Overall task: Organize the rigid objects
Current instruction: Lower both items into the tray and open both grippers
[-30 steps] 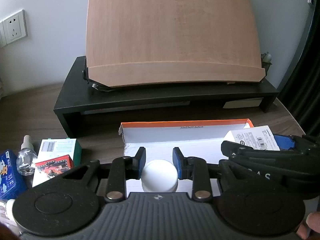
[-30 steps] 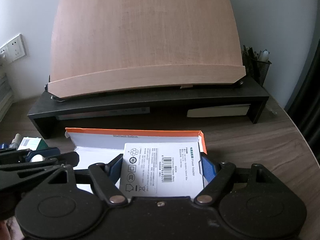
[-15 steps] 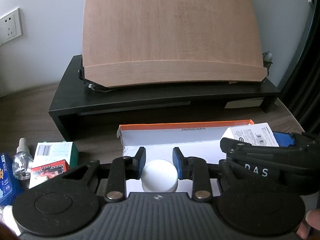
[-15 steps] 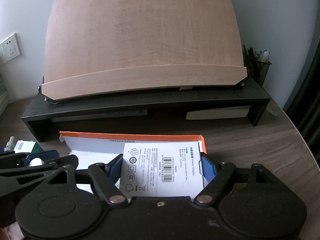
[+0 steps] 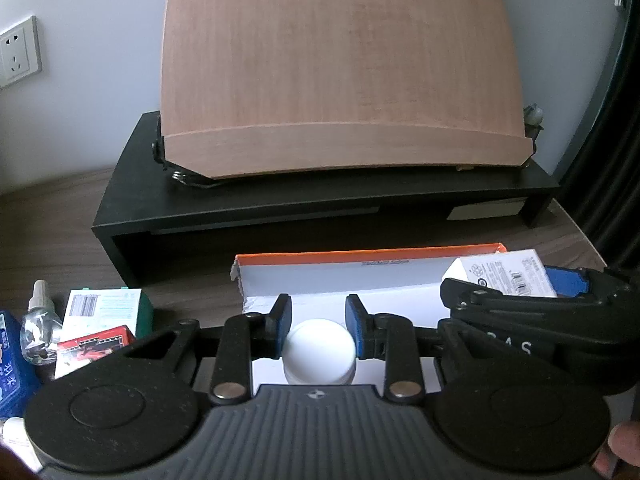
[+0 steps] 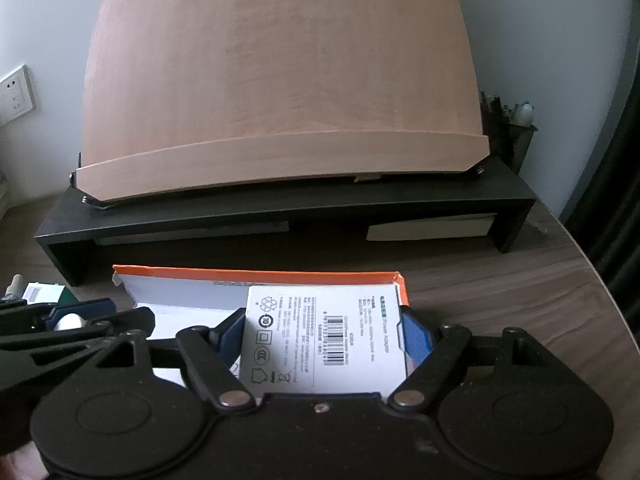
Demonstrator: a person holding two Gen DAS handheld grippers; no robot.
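In the left wrist view my left gripper (image 5: pixel 318 310) is shut on a white round jar (image 5: pixel 320 346), pinched between the blue pads over the white inside of an open orange-edged cardboard box (image 5: pixel 360 258). The right wrist view shows my right gripper (image 6: pixel 322 316) shut on a white power-adapter carton (image 6: pixel 324 340) with a barcode, held over the right end of the same orange-edged box (image 6: pixel 256 274). Each gripper appears in the other's view: the right gripper (image 5: pixel 520 290) with its carton (image 5: pixel 504 278), and the left gripper (image 6: pixel 70 320).
A black monitor riser (image 5: pixel 280 200) with a tilted wooden board (image 5: pixel 340 72) stands right behind the box. Left of the box lie a green-white carton (image 5: pixel 104 308), a red packet (image 5: pixel 94 346), a small clear bottle (image 5: pixel 38 320) and a blue pack (image 5: pixel 10 376). A dark curtain (image 5: pixel 616 160) hangs at right.
Both grippers keep their hold and stay where they were; only the view has drifted slightly.
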